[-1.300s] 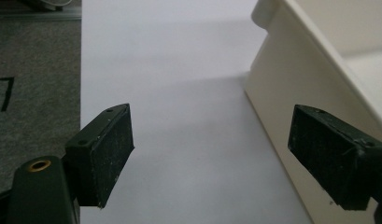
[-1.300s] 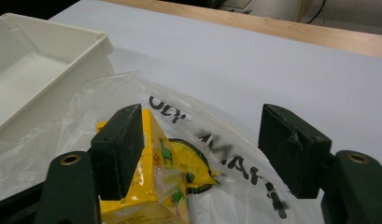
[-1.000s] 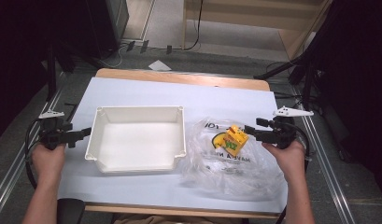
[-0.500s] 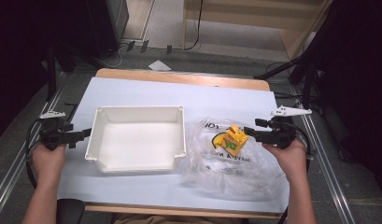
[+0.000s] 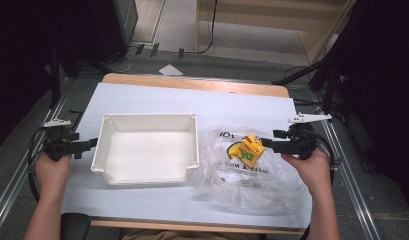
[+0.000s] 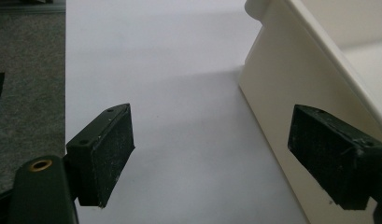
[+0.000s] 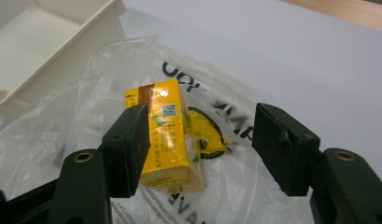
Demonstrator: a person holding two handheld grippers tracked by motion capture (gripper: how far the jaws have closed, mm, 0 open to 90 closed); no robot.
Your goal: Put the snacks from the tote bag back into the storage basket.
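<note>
You are working over a matt white sheet covering the wooden tabletop (image 5: 192,84). The cream plastic bin (image 5: 146,150) is looking smooth, the clear plastic bag (image 5: 252,182) crinkled and glossy, the yellow carton (image 7: 165,135) shiny, your gripper pads (image 6: 107,154) rough and matt black.

Ahead of my right claw (image 7: 198,149) the carton (image 7: 165,135) lies on the bag (image 7: 216,196); the tray (image 6: 282,88) sits just beside my left claw (image 6: 226,149).
</note>
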